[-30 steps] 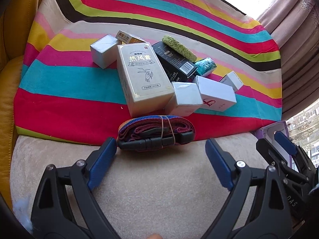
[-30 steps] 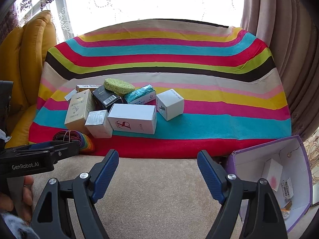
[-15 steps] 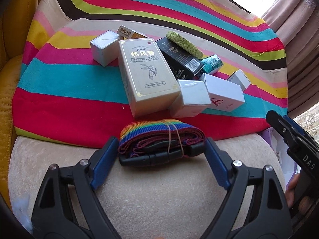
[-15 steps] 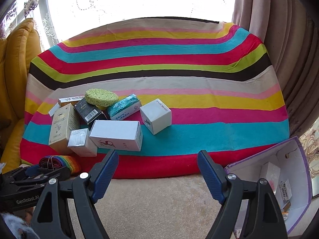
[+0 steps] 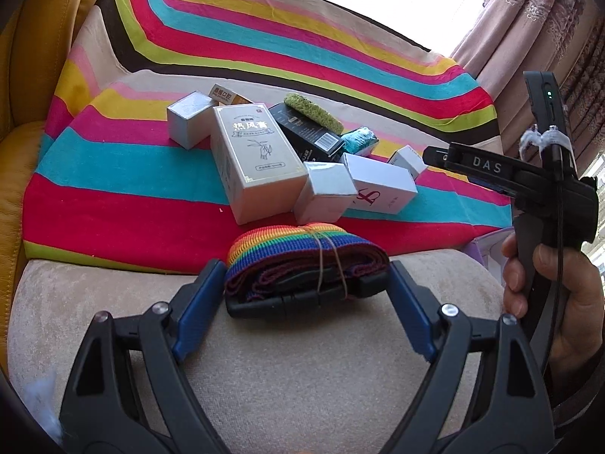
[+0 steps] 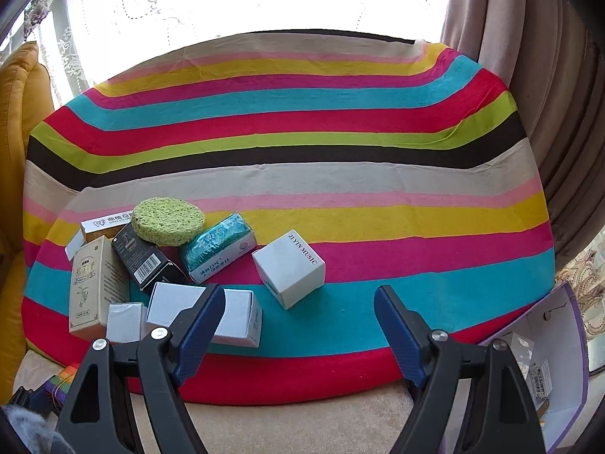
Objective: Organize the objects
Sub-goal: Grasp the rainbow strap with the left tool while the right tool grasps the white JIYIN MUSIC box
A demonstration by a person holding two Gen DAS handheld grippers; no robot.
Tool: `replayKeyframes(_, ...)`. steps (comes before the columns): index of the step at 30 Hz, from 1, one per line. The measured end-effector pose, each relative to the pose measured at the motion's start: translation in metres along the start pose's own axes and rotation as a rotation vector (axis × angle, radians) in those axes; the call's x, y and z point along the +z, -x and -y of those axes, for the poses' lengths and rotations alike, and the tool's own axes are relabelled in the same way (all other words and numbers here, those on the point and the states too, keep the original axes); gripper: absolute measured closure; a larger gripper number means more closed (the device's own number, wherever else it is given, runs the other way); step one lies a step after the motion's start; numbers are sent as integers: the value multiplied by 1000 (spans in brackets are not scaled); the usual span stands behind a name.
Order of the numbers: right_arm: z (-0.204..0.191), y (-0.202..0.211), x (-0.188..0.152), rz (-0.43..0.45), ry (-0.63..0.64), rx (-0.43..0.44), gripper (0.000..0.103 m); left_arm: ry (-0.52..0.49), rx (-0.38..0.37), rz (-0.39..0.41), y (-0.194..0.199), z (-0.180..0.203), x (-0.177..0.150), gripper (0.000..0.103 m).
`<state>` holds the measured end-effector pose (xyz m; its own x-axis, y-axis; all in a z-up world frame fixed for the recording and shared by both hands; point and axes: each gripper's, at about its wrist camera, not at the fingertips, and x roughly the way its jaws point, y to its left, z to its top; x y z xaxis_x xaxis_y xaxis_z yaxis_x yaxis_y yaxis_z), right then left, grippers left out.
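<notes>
Your striped blanket (image 6: 340,227) and the pale cushion (image 5: 302,378) under it lie as they did a second ago; what has changed is where you stand over them. The pile of boxes at the blanket's left has not shifted: the tall cream box (image 5: 257,159), the black box (image 6: 145,261), the white cube (image 6: 289,274) and the green sponge (image 6: 168,221) keep their places. The purple-edged box (image 6: 544,359) at your right already holds a few small packs, so it looks like the place things go.

Your left tongs (image 5: 304,287) have come forward over the last second, and their wide-open blue tips now sit on either side of the rolled rainbow strap (image 5: 302,261), just touching or nearly so; nothing is gripped yet. The strap lies on the cushion at the blanket's front edge. To my eye, closing is your next step.

Your right tongs (image 6: 298,314) have risen toward the boxes, wide open and empty.
</notes>
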<state>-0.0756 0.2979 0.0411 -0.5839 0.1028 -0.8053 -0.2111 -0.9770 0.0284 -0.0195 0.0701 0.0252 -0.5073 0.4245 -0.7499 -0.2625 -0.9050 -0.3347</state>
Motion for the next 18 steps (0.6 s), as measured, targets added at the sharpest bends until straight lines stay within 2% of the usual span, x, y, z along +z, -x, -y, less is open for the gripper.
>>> replayKeyframes(7,-6,-28,17,-51,-88,-5,21,9,-25,19,2,-4,-3,16)
replayKeyframes(15,-14,-53,27,-95,-104,-71,21,28,-49,14,2,-7,-3,16)
replayKeyframes(18,-11,-59,25,-112,-121,-76,28,31,-54,13,3,-8,-3,16)
